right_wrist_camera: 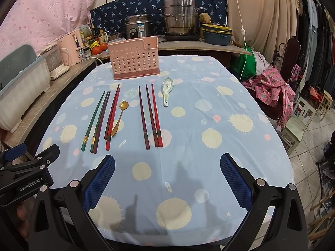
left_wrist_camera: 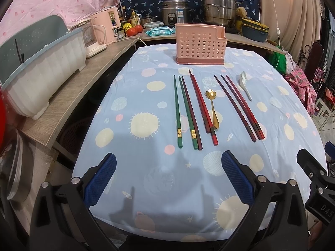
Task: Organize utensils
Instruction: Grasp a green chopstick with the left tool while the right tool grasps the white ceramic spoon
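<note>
A: Where were the utensils at that moment?

B: All lay on the bench (left_wrist_camera: 125, 167), on its blue cloth. From the left wrist view, the green chopsticks (left_wrist_camera: 177, 113) were at 12 o'clock, the red chopsticks (left_wrist_camera: 204, 106) just right of them, the gold spoon (left_wrist_camera: 214, 108) touching that red group, I think, though the view is small. The dark red chopsticks (left_wrist_camera: 238, 106) were at 1 o'clock, and the ceramic spoon (left_wrist_camera: 245, 85) beyond them. The pink holder (left_wrist_camera: 201, 46) stood behind, empty as far as I could see.

A: And the fingers?

B: The left gripper (left_wrist_camera: 168, 179) and the right gripper (right_wrist_camera: 167, 179) both had fingers spread wide, holding nothing.

A: How would the sticks handle?

B: Light, stiff, probably slippery. I would pinch near the thick decorated ends. The ceramic spoon looked fragile; take its handle.
</note>
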